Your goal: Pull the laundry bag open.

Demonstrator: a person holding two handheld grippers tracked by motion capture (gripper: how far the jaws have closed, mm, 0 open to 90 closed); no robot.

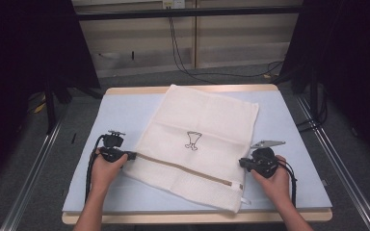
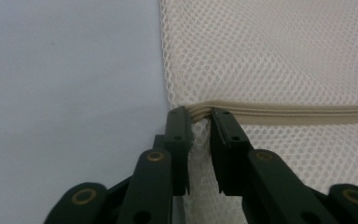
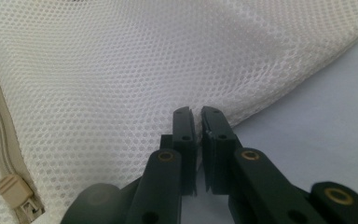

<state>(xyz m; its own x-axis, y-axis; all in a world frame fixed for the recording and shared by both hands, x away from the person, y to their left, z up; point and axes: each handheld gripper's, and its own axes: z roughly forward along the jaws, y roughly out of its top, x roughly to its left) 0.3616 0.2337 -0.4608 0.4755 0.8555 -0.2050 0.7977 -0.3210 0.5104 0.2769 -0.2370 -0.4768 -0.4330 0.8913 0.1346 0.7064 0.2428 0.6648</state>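
A white mesh laundry bag (image 1: 202,115) lies flat on the pale blue mat (image 1: 120,113), with a small black drawing (image 1: 192,140) at its middle. A beige zipper (image 1: 183,168) runs across its near part. My left gripper (image 1: 134,155) is at the bag's left edge; in the left gripper view its jaws (image 2: 199,114) pinch bunched mesh just below the zipper's end (image 2: 205,111). My right gripper (image 1: 241,162) is at the bag's right edge; in the right gripper view its jaws (image 3: 197,112) stand nearly together on the mesh bag's (image 3: 121,70) edge. The zipper pull (image 3: 16,191) lies to their left.
The mat covers a wooden table (image 1: 197,217) whose front edge runs just below the bag's near corner. Metal rails (image 1: 33,168) flank the table on both sides. Black cables (image 1: 183,57) hang by the far wall, beyond the table.
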